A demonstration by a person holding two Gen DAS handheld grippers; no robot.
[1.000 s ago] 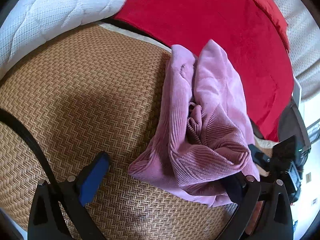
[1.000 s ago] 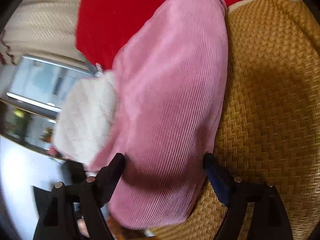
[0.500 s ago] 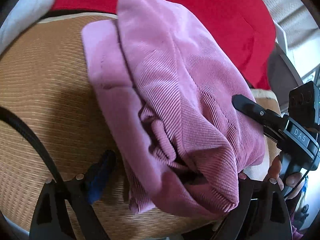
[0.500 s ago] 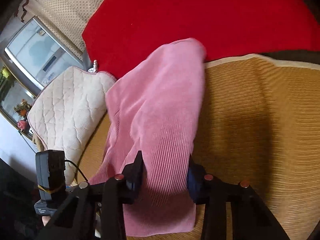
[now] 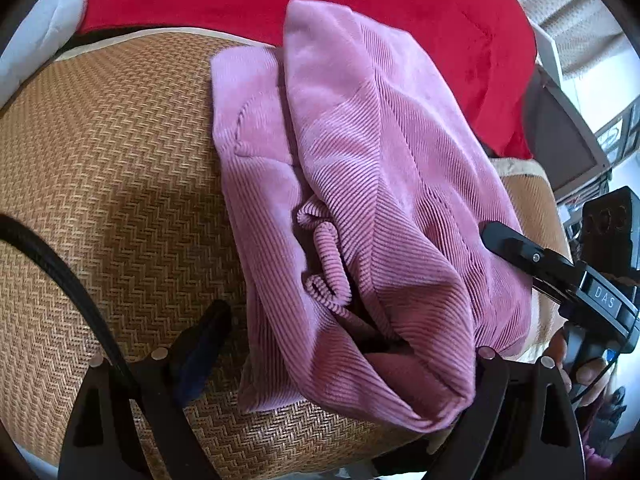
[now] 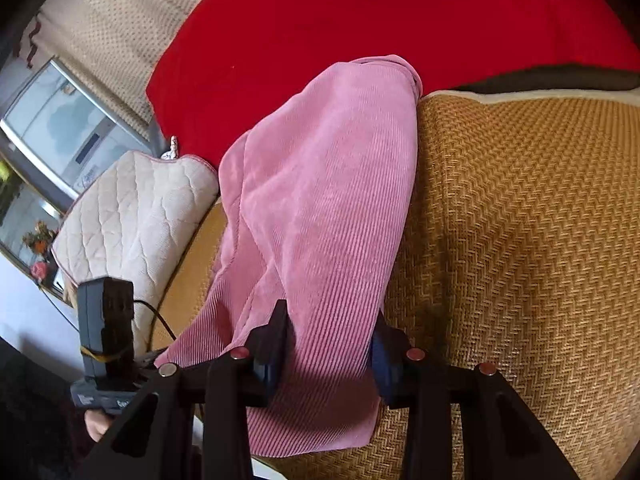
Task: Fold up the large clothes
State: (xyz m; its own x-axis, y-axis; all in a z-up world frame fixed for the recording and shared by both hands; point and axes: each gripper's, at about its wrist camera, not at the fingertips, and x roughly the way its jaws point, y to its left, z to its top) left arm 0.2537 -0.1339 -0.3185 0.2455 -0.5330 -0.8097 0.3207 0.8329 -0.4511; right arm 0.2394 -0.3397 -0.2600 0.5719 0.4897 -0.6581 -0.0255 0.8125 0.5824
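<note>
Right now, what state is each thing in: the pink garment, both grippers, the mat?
pink corduroy garment: loosely folded, bunched, lying on the mat.
left gripper: jaws wide, garment's near end between them, no grip visible.
right gripper: jaws just closed in, shut on a fold of the garment.
woven mat: flat, partly covered.
red blanket: spread behind.
</note>
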